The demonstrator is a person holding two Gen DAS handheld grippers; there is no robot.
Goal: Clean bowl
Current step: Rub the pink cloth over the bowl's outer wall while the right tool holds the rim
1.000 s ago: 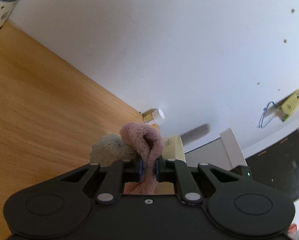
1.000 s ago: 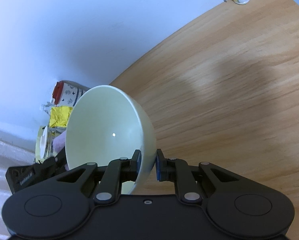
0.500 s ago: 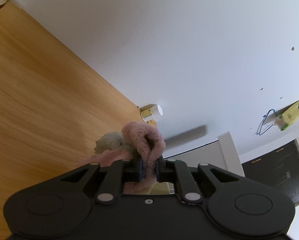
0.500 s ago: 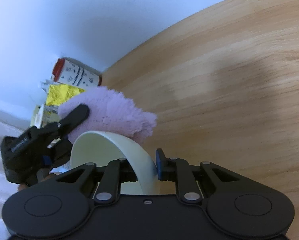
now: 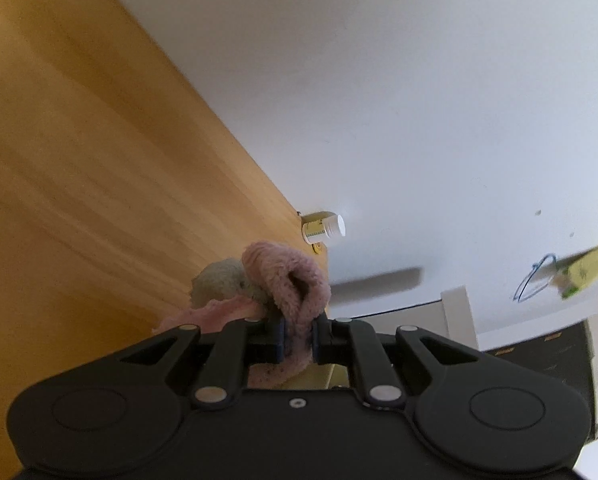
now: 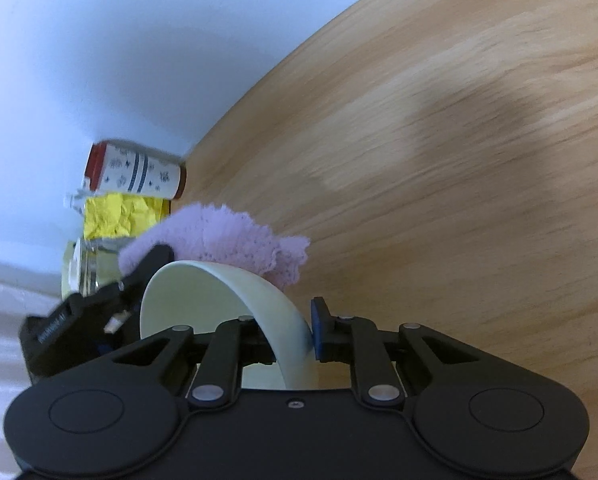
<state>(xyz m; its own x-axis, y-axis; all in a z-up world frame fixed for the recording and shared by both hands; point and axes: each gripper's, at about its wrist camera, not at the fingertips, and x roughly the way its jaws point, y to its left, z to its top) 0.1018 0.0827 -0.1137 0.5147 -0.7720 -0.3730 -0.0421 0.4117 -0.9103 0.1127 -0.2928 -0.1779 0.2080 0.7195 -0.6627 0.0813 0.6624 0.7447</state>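
A pale cream bowl (image 6: 203,304) stands on edge, tilted, above the wooden table (image 6: 439,152). My right gripper (image 6: 295,340) is shut on its near rim, one pad inside and one outside. A fluffy pink cloth (image 6: 219,236) lies over the bowl's far rim. My left gripper (image 6: 151,264) comes in from the left there. In the left wrist view the left gripper (image 5: 299,336) is shut on a fold of that pink cloth (image 5: 287,276), with a beige part of the cloth (image 5: 219,280) bunched beside it. Most of the bowl's outside is hidden.
Against the white wall stand a patterned canister with a red lid (image 6: 139,172), a crumpled yellow packet (image 6: 115,216) and a glass jar (image 6: 79,272). A small white bottle (image 5: 323,228) sits at the table's far edge. The table (image 5: 79,160) stretches bare to the left.
The pink cloth came from behind the bowl onto its far rim. The bowl tipped lower in the right wrist view. The left gripper sank a little and rolled.
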